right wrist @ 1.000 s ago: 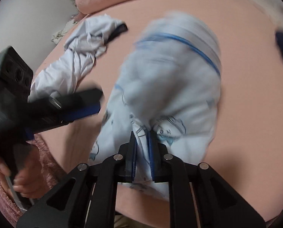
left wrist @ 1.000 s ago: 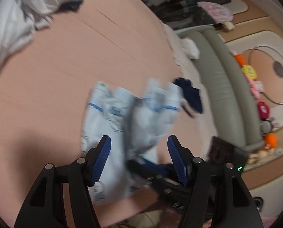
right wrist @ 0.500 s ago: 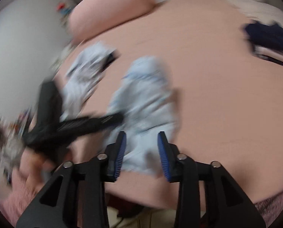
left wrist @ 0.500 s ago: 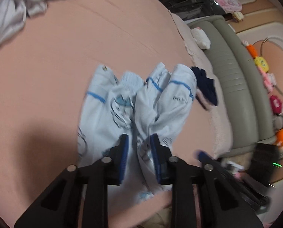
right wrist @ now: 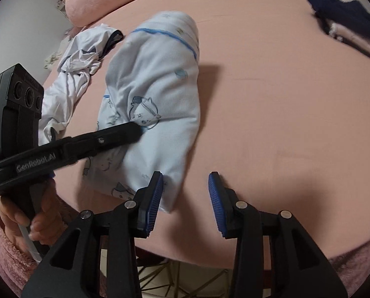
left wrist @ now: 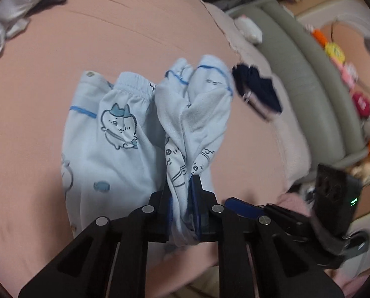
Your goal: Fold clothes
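Dim, soft indoor light, no glare. Heavy fisheye bending with dark corners; motion blur smears the right edge of the left wrist view. The raised pale blue printed garment (right wrist: 160, 79) casts a soft shadow on the pink bedsheet (right wrist: 271, 104).

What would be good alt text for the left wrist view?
The left gripper is shut on a fold of light blue cartoon-print pajama pants lying on a pink bed sheet. A dark navy garment lies beyond.

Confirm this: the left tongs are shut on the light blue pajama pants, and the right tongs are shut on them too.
Half right. The left tongs are shut on the light blue pajama pants, but the right tongs are open and hold nothing, with the pants' corner beside the left finger. The right wrist view shows it.
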